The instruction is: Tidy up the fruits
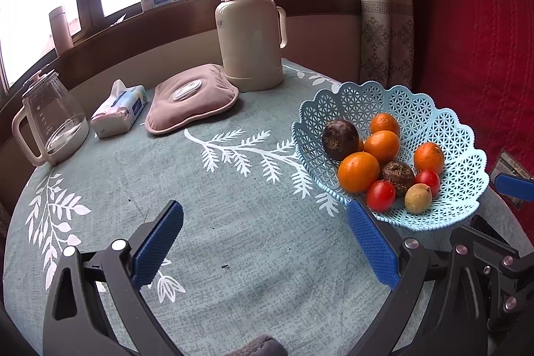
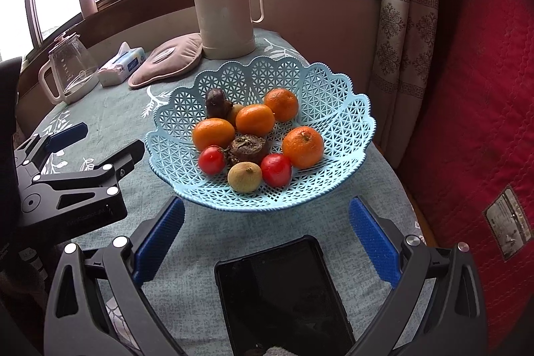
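Both hand-held grippers hang wide apart and empty over the tabletop (image 1: 233, 189), the left hand-held gripper (image 1: 263, 242) with the blue basket (image 2: 333, 129) of oranges (image 2: 303, 147), tomatoes (image 2: 275, 169) and dark fruits ahead to its right, the right hand-held gripper (image 2: 267, 239) directly behind that basket, above a black tablet (image 2: 283, 296)

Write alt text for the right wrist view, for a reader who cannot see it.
A light blue lattice basket on a teal leaf-print tablecloth holds oranges, two red tomatoes and other fruit, just beyond the open right gripper. A dark tablet lies below it; the left gripper is at left.
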